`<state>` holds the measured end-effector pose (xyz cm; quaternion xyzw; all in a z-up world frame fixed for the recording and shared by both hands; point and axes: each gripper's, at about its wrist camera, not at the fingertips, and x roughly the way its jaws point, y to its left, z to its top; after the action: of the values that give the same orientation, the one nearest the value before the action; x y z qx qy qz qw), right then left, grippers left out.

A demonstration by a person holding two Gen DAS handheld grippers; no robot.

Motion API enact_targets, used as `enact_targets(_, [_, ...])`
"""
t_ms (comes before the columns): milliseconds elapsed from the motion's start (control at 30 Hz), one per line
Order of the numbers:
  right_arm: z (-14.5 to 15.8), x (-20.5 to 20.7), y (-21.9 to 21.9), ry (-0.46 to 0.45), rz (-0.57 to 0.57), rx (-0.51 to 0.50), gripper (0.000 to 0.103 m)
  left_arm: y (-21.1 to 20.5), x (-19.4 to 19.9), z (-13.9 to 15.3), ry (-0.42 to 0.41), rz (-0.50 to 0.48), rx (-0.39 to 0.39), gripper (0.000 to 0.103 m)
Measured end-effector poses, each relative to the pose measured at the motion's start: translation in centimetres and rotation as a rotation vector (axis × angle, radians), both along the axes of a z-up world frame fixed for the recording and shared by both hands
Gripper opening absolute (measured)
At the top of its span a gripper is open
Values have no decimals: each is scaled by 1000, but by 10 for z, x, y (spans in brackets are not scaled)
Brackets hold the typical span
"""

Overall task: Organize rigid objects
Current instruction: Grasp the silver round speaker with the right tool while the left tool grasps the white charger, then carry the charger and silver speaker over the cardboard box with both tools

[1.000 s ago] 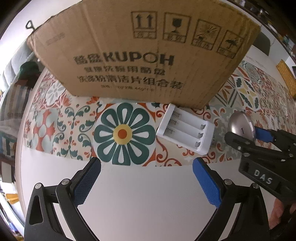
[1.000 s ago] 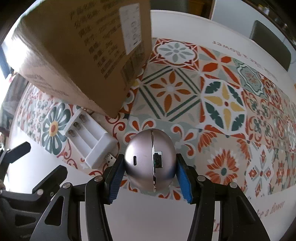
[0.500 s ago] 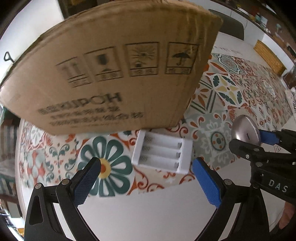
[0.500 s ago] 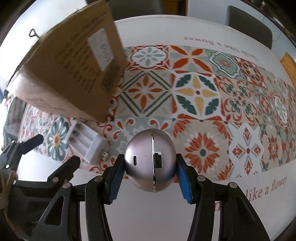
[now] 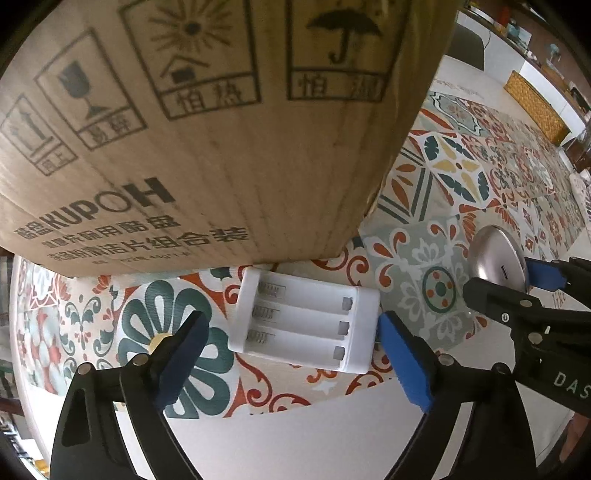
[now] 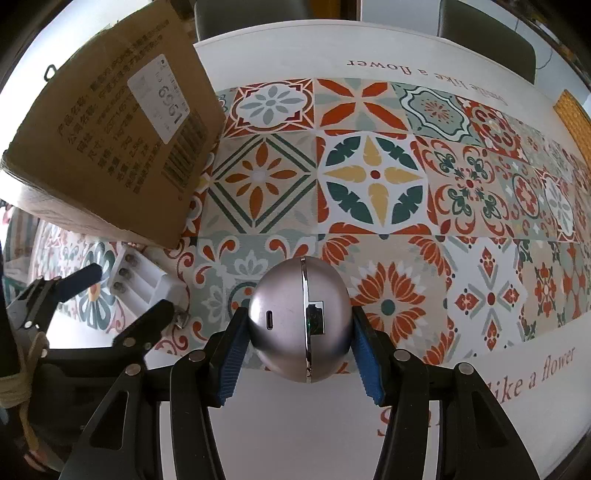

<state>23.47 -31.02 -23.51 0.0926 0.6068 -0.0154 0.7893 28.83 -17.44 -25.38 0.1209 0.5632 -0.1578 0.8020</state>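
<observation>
The white charger point(image 5: 304, 323) lies just before the box point(image 5: 207, 129), its long axis spanning the left gripper point(image 5: 291, 343). Those fingers, just closing, straddle it without yet clamping. The right gripper point(image 6: 300, 350), right of the charger, clamps a silver ball point(image 6: 300, 317).

This looks like a home dining room. A white table point(image 6: 295, 55) fills most of both views, spread with a tile-patterned cloth point(image 6: 369, 192) printed with a slogan about a flower. Dark chair backs point(image 6: 487, 33) stand along the top edge, and a woven basket point(image 5: 535, 101) and cluttered shelves point(image 5: 524, 29) sit at upper right.
</observation>
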Motion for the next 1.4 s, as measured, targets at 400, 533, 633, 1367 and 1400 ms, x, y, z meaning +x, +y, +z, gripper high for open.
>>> enact_targets(400, [-1, 1, 8, 12, 5, 13, 53, 3, -9, -10, 7, 15, -64, 79])
enact_targets(533, [2, -4, 10, 13, 0, 18, 53, 6, -13, 3, -6, 30, -72, 79])
enact_targets(633, [5, -9, 12, 17, -2, 24, 53, 8, -20, 10, -22, 43, -72, 79])
enact_targets(1367, [101, -41, 69, -148, 52, -27, 53, 79, -56, 114, -182, 138, -99, 79])
enact_targets(1400, [105, -41, 72, -156, 55, -27, 53, 83, -57, 119, -190, 141, -100, 79])
